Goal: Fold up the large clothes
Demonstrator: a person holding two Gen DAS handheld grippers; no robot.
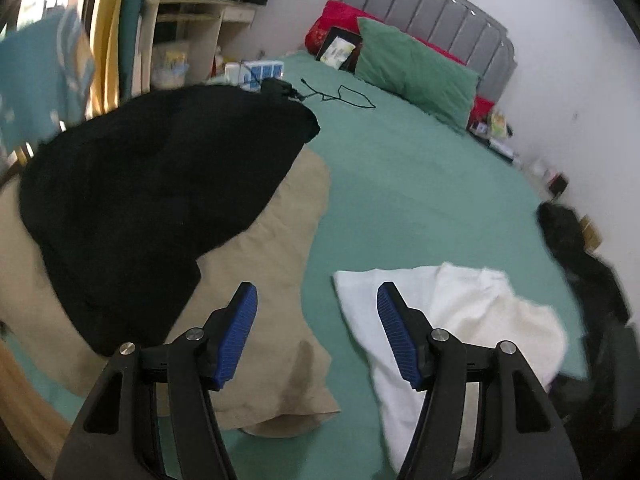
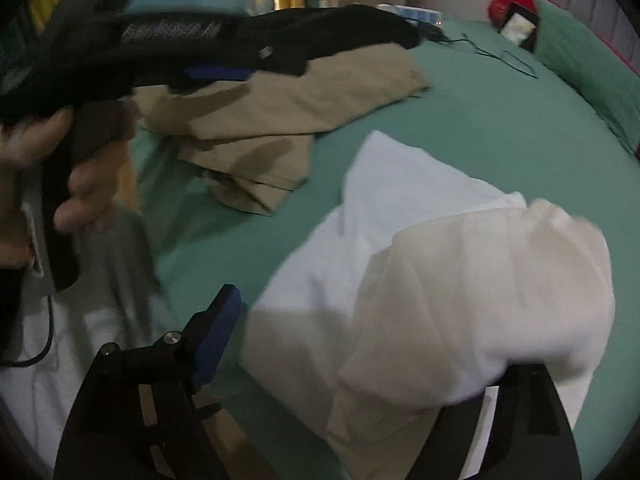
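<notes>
A white garment [image 1: 460, 320] lies crumpled on the green bed sheet [image 1: 408, 184], partly under my left gripper's right finger. My left gripper [image 1: 318, 300] is open and empty above the gap between the white garment and a tan garment [image 1: 272, 300]. A black garment [image 1: 152, 192] lies over the tan one. In the right wrist view the white garment [image 2: 440, 280] is bunched up and drapes over my right gripper's right finger, hiding it. My right gripper [image 2: 320, 320] stands open. The left gripper [image 2: 216, 72] shows at upper left, held by a hand [image 2: 80, 176], over the tan garment [image 2: 280, 112].
A green pillow [image 1: 416, 72], a red pillow [image 1: 340, 20] and a tablet [image 1: 338, 50] lie by the grey headboard [image 1: 432, 8]. A black cable [image 1: 340, 94] lies on the sheet. Dark clothing [image 1: 576, 256] sits at the bed's right edge. Shelves [image 1: 192, 20] stand at back left.
</notes>
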